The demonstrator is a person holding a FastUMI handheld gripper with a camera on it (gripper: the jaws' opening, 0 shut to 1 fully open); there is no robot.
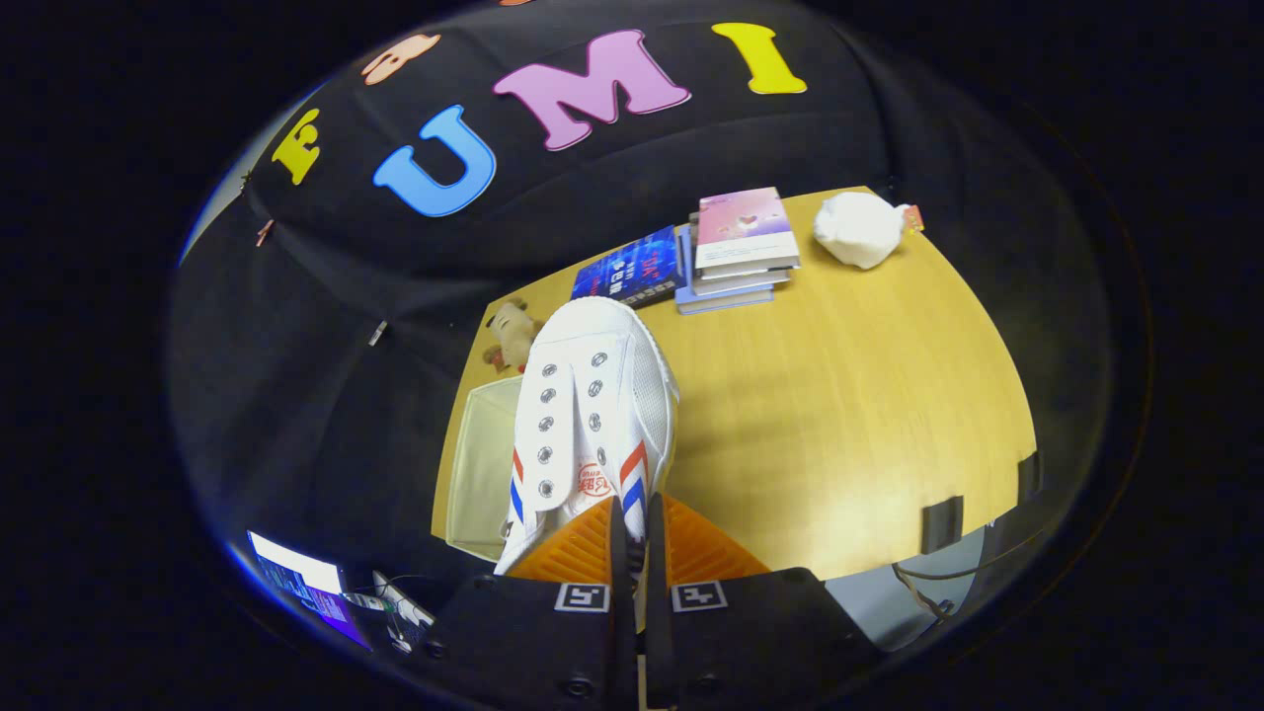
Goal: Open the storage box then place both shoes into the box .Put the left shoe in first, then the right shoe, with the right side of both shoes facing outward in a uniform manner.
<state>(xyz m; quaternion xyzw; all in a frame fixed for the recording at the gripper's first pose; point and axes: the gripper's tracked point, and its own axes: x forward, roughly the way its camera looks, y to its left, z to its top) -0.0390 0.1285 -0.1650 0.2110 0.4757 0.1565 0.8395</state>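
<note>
Above a yellow wooden table, the gripper has its orange fingers nearly closed, pinching the white shoe at its heel edge. Beneath the shoe sits the open storage box. Beyond lie stacked books and a white bundle.

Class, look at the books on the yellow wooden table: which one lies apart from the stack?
The dark blue book: it lies alone beside the stack topped by the pink book, beyond the white shoe gripped in the orange-fingered gripper.
</note>
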